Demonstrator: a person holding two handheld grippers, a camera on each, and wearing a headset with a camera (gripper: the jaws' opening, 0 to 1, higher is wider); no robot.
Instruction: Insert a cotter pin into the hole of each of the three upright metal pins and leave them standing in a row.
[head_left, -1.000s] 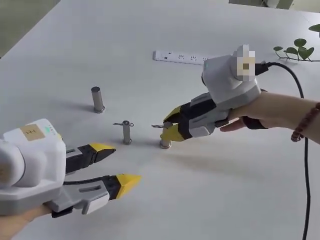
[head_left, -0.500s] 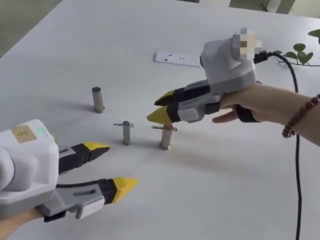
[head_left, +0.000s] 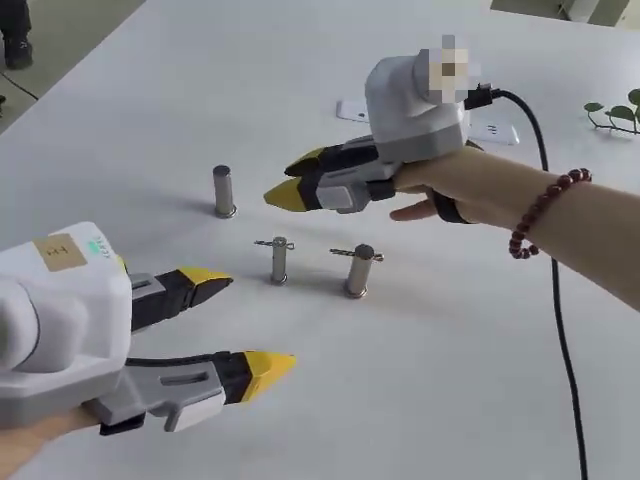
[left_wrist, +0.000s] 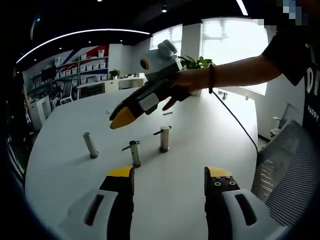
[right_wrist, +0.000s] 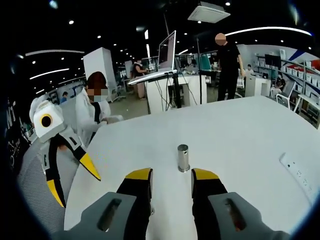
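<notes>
The right tongs (head_left: 288, 178) have lifted off the right-hand metal pin (head_left: 358, 274), leaving a cotter pin (head_left: 357, 255) through its hole, and now hang above the row, jaws slightly parted and empty. The middle pin (head_left: 280, 262) also carries one. The left pin (head_left: 223, 191) stands bare on the table (head_left: 430, 390). The left tongs (head_left: 245, 322) hover wide open.

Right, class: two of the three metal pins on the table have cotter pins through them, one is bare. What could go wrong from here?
The right gripper hovers near the bare pin, a narrow upright thing; a careless approach might topple it and break the row.
The cotter pins in the middle pin and right pin stick out sideways; a passing gripper or the trailing cable could snag them loose.
</notes>
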